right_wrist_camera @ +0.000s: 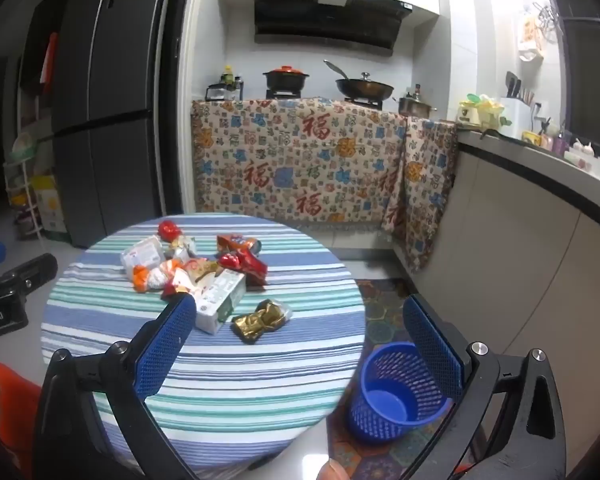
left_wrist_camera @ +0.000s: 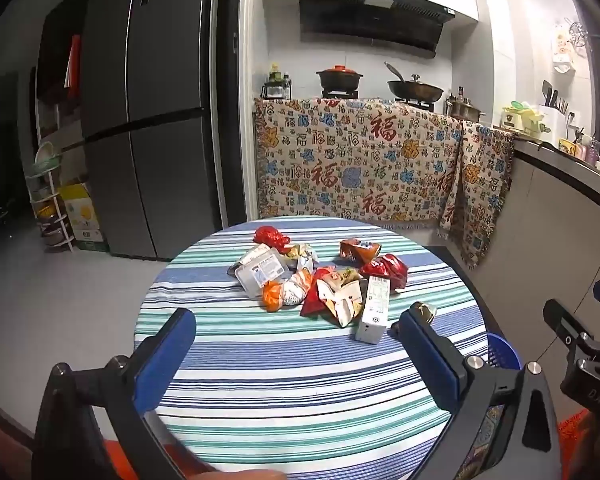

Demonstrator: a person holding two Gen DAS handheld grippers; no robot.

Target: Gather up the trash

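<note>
Left gripper [left_wrist_camera: 296, 344]: jaws wide apart, nothing between the pads, held over the near part of the striped table [left_wrist_camera: 284, 400]. Trash pile [left_wrist_camera: 312, 276] lies ahead of the jaws, near the table's middle and apart from both fingers. White carton [left_wrist_camera: 374, 310] sits at the pile's near edge, just inside the right finger's tip. Gold wrapper [left_wrist_camera: 424, 312] is mostly hidden behind that tip.

Right gripper [right_wrist_camera: 300, 340]: jaws likewise fully apart and empty. Gold wrapper [right_wrist_camera: 260, 320] lies on the cloth between the jaws, ahead, touching neither pad. White carton [right_wrist_camera: 220, 304] lies just beside the left finger's tip, which partly covers it; contact cannot be told. Rest of the pile [right_wrist_camera: 192, 264] is beyond the carton.

Blue bin [right_wrist_camera: 392, 396] stands on the floor just beside the table, against the inner face of the right finger in view; its floor is bare.

The right gripper [left_wrist_camera: 580, 332] shows at the left view's right edge.
</note>
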